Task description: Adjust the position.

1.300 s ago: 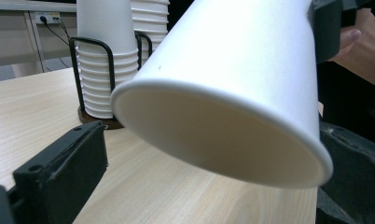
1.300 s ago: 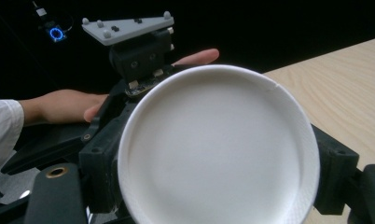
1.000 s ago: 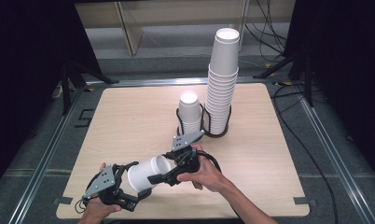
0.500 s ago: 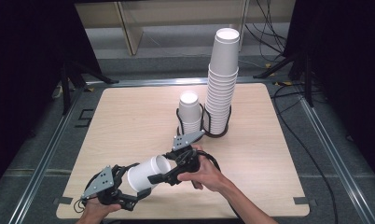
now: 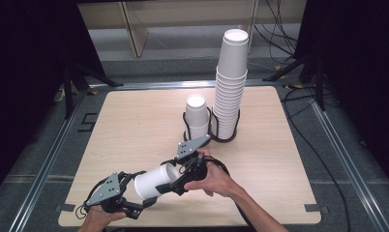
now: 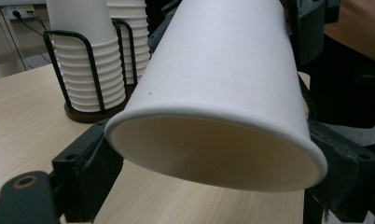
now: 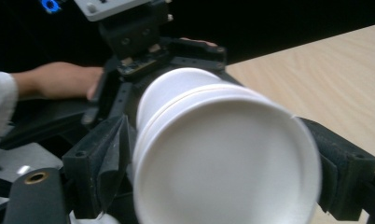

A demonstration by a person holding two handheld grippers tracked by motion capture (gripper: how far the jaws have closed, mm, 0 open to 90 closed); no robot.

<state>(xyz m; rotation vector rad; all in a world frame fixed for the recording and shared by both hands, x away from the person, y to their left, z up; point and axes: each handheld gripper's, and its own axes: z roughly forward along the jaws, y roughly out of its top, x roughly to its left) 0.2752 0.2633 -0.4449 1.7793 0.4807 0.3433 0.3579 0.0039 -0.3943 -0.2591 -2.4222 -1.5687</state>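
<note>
Left gripper (image 5: 134, 193) newly clamped, smooth tapered paper cup (image 5: 154, 181)

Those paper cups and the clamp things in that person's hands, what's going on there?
A person holds a two-jaw gripper in each hand above the wooden table. A white paper cup lies sideways between them: the left gripper has just been closing its jaws on the rim end, and the right gripper clamps the bottom end. Behind, a short cup stack and a tall cup stack stand in a black wire holder.
</note>
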